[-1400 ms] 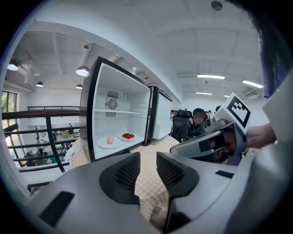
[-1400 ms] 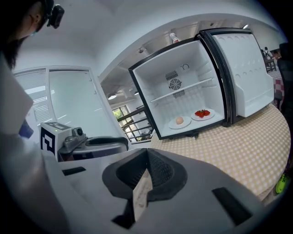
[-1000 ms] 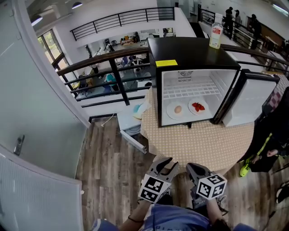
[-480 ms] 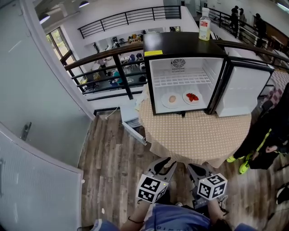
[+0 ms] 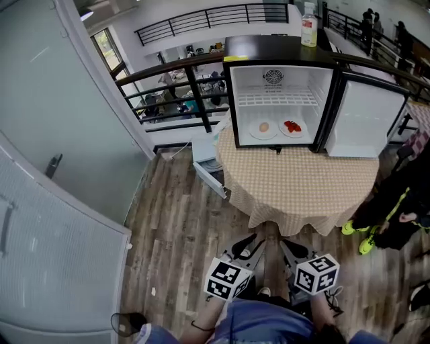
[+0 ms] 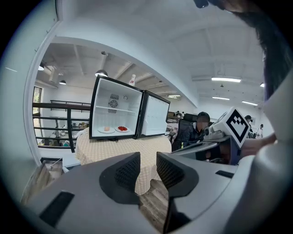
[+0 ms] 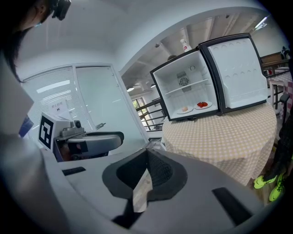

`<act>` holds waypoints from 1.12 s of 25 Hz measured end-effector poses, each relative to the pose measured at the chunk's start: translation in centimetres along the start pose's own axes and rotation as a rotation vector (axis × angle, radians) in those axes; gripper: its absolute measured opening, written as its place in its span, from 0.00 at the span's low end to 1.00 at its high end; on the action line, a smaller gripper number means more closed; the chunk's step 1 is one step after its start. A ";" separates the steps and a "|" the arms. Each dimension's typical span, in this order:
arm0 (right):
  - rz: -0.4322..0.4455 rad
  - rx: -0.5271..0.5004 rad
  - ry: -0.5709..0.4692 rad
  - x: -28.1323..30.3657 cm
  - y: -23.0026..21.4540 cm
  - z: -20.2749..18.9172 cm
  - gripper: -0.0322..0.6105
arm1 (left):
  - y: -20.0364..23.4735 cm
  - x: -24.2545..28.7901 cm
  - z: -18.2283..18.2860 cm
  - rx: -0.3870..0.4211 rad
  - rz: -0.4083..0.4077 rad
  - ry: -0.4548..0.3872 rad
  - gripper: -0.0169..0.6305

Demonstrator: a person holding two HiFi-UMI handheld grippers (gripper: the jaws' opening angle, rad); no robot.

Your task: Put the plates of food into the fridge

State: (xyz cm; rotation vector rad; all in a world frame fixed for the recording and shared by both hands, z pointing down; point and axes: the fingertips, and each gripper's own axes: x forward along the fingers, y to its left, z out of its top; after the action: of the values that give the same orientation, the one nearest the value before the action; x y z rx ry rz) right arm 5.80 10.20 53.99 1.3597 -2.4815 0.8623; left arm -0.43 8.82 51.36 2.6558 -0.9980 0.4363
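Head view, looking steeply down from a standing position; the fridge, a small black unit with a white interior, stands on the far side of a round desk covered with a checked cloth; its door is swung wide open to the right. 2 plates rest side by side on the fridge's floor, below the wire shelf; the left plate carries 1 pale rounded item; the right plate carries red food; the 2 rims lie just beside each other, and whether they touch cannot be told. A bottle stands upright on the fridge top, toward its right side.

Both grippers are held low at the near edge of the view, over the wood floor, well apart from the desk and from the plates; each points toward the open fridge. Left gripper: released; its 2 ribbed pads are parted by a narrow gap with nothing between them; only cloth and floor show through the gap. Right gripper: clenched; its pads meet at the tips, with nothing grasped.

Surroundings: a person in dark clothing with bright yellow-green shoes is at the right of the desk; a dark railing runs at far left, behind the desk.
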 end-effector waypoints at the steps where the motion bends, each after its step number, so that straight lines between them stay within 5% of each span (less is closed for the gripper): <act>1: 0.008 -0.002 0.000 -0.3 0.4 -0.3 0.08 | -0.4 -0.5 -0.4 -0.001 0.006 0.004 0.21; 9: 0.060 -0.036 -0.001 -2.3 3.5 -2.4 0.08 | -2.5 -3.3 -1.8 0.006 0.029 0.010 0.21; 28: 0.022 -0.086 -0.008 -5.6 4.1 -4.2 0.08 | -5.4 -5.6 -3.0 0.024 0.029 -0.008 0.21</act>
State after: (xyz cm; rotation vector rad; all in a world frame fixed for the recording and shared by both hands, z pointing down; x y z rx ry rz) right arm 5.12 18.21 53.43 1.3128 -2.5134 0.7462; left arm -1.38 17.08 51.26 2.6698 -1.0408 0.4466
